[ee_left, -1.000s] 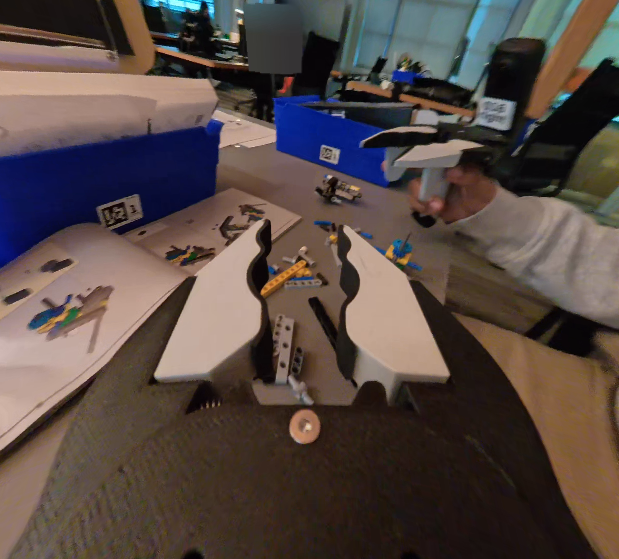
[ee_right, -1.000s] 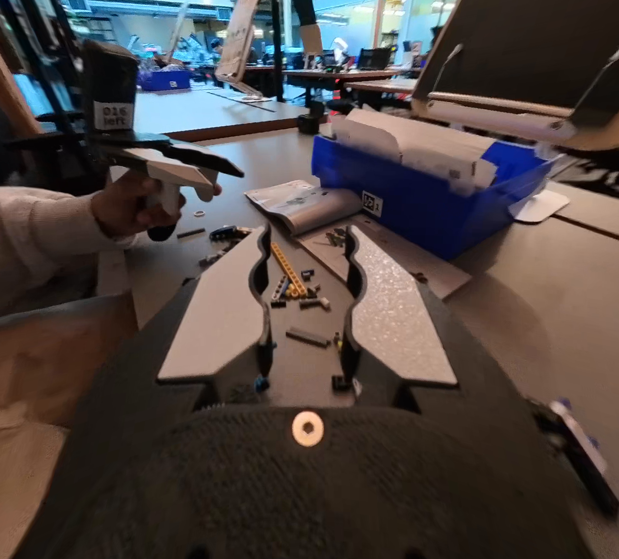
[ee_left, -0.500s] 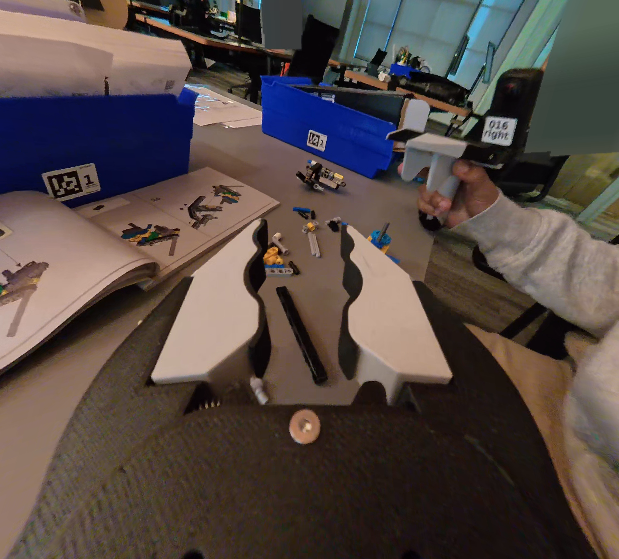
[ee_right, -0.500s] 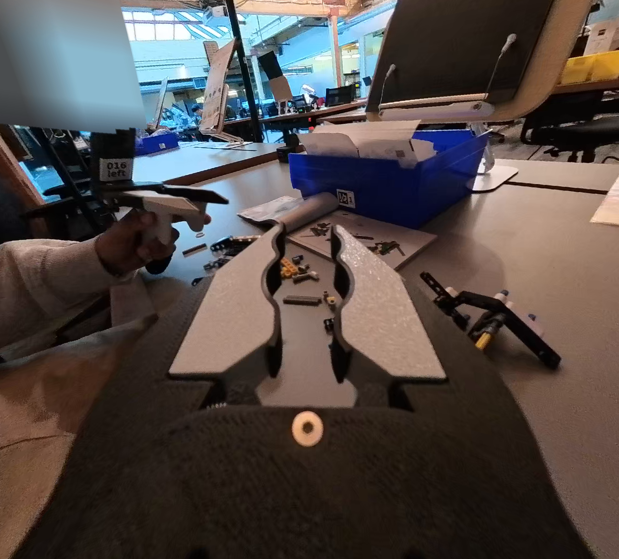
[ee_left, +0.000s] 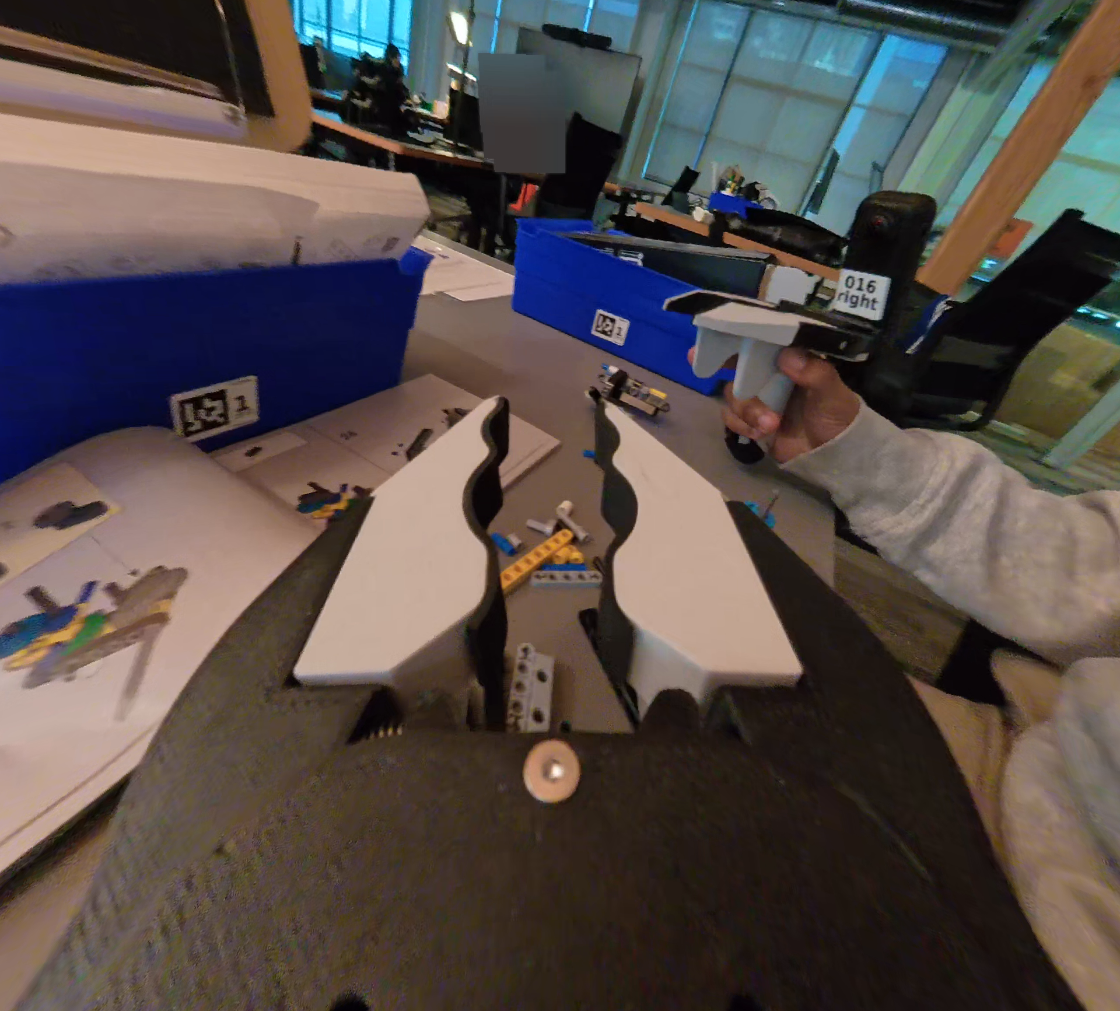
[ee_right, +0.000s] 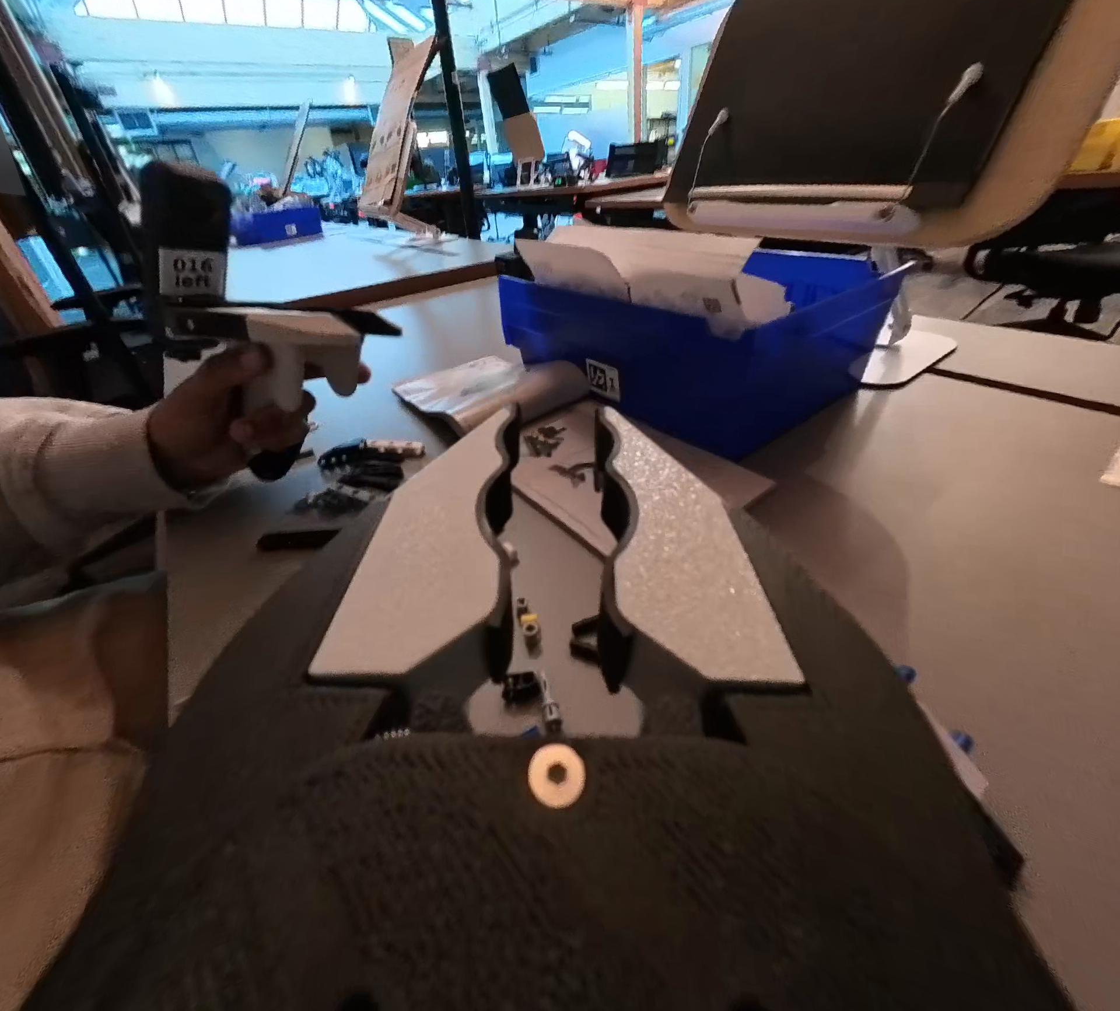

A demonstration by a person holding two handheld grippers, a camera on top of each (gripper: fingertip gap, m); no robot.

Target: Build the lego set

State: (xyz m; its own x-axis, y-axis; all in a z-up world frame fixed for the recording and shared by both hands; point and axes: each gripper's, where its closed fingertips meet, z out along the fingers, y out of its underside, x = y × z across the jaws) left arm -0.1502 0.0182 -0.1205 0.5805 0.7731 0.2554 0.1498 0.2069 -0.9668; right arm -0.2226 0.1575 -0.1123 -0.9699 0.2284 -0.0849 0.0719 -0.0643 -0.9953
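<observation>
Left wrist view. Left gripper (ee_left: 548, 418) hovers over the grey table (ee_left: 521, 357), fingers apart, nothing between them. In the gap lie loose lego pieces: a yellow beam (ee_left: 536, 559) with a blue-grey beam (ee_left: 566, 577) touching it at its 4 o'clock, a pale grey holed beam (ee_left: 530, 690) near the finger roots, and small grey pins (ee_left: 560, 521) at the yellow beam's 12 o'clock. A black strip (ee_left: 606, 660) lies along the inner edge of the right-hand finger. Open instruction booklet (ee_left: 151, 557) at 9 o'clock, in front of a blue bin (ee_left: 200, 333) stuffed with white paper. A small built lego assembly (ee_left: 630, 395) sits at 1 o'clock, before a second blue bin (ee_left: 582, 285). At 2 o'clock a hand (ee_left: 794, 412) holds the right gripper (ee_left: 682, 303) above the table; side-on, its opening cannot be read here.

Right wrist view. Right gripper (ee_right: 554, 421) has its fingers apart and empty, above the table (ee_right: 909, 527). Small dark and yellow lego bits (ee_right: 528, 627) lie between the fingers, blurred. Booklet (ee_right: 485, 394) and blue bin (ee_right: 697, 376) at 12 to 1 o'clock. At 9 o'clock a hand (ee_right: 212, 424) holds the left gripper (ee_right: 379, 327) over a scatter of dark pieces (ee_right: 357, 473).
</observation>
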